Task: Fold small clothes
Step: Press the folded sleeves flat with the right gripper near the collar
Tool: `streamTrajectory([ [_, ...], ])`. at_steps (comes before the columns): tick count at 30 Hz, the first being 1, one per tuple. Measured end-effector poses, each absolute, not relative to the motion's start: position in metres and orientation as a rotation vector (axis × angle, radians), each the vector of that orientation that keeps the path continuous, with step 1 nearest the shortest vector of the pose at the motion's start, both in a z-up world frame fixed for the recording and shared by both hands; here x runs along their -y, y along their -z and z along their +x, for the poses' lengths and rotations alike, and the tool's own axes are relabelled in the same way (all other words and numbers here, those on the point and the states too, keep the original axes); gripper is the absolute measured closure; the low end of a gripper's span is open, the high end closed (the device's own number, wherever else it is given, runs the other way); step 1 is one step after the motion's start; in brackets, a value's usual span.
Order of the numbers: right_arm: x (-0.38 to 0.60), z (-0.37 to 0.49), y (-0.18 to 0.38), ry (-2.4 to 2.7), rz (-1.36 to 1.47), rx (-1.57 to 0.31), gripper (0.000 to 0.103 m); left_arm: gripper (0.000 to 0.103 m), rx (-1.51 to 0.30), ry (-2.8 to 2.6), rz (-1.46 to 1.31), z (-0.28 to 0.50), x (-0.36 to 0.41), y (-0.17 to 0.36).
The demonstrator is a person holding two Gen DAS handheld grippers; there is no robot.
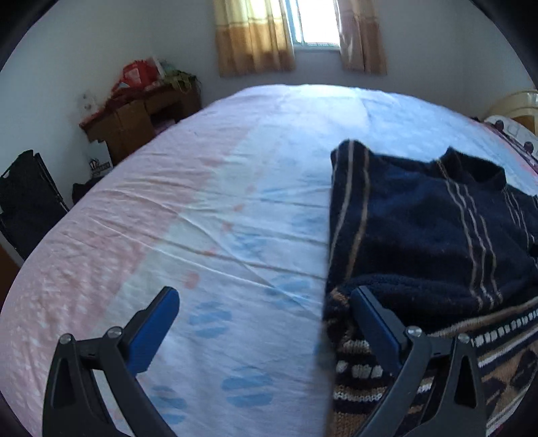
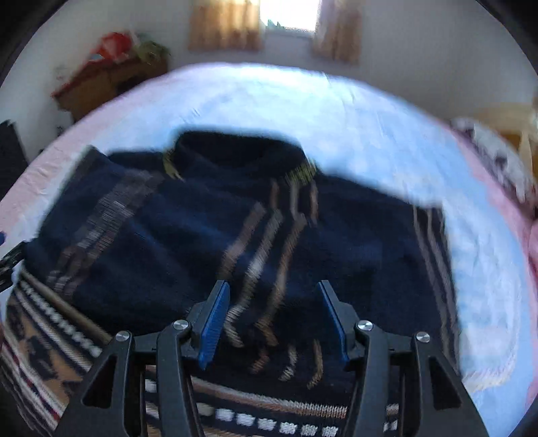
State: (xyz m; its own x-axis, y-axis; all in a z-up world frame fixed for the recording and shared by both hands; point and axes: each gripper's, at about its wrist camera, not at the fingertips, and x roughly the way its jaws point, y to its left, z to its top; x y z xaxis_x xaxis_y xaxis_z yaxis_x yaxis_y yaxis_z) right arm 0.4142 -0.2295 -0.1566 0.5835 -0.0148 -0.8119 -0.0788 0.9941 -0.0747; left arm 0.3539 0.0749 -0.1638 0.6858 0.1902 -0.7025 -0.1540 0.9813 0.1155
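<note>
A dark navy knitted sweater [image 1: 420, 228] with thin tan stripes and a patterned brown-and-white hem lies folded on the bed [image 1: 201, 218]. Its collar points toward the window. My left gripper [image 1: 265, 294] is open wide at the sweater's left edge, with one blue finger [image 1: 370, 309] over the hem and the other over bare sheet. In the blurred right wrist view, my right gripper [image 2: 273, 285] hovers open over the middle of the sweater [image 2: 201, 235]. Its blue pads [image 2: 215, 316] stand apart and grip no cloth.
The pink and blue sheet [image 2: 336, 111] covers the bed. A wooden dresser [image 1: 141, 114] with red bags stands at the far left by the wall, and a black chair [image 1: 27, 195] is beside the bed. A curtained window [image 1: 302, 27] is behind. Patterned bedding [image 1: 514, 134] lies at the right.
</note>
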Motion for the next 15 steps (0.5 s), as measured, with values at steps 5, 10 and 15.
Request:
streamTrajectory([
  [5, 0.244, 0.4, 0.158, -0.075, -0.087, -0.95, 0.05, 0.0, -0.794, -0.198, 0.093, 0.353, -0.067, 0.167],
  [10, 0.245, 0.392, 0.141, -0.035, -0.117, -0.89, 0.05, 0.0, -0.795, -0.202, 0.108, 0.353, -0.064, 0.167],
  [15, 0.228, 0.391, 0.143, -0.053, -0.167, -0.866, 0.05, 0.0, -0.796, -0.205, 0.111, 0.354, -0.065, 0.167],
])
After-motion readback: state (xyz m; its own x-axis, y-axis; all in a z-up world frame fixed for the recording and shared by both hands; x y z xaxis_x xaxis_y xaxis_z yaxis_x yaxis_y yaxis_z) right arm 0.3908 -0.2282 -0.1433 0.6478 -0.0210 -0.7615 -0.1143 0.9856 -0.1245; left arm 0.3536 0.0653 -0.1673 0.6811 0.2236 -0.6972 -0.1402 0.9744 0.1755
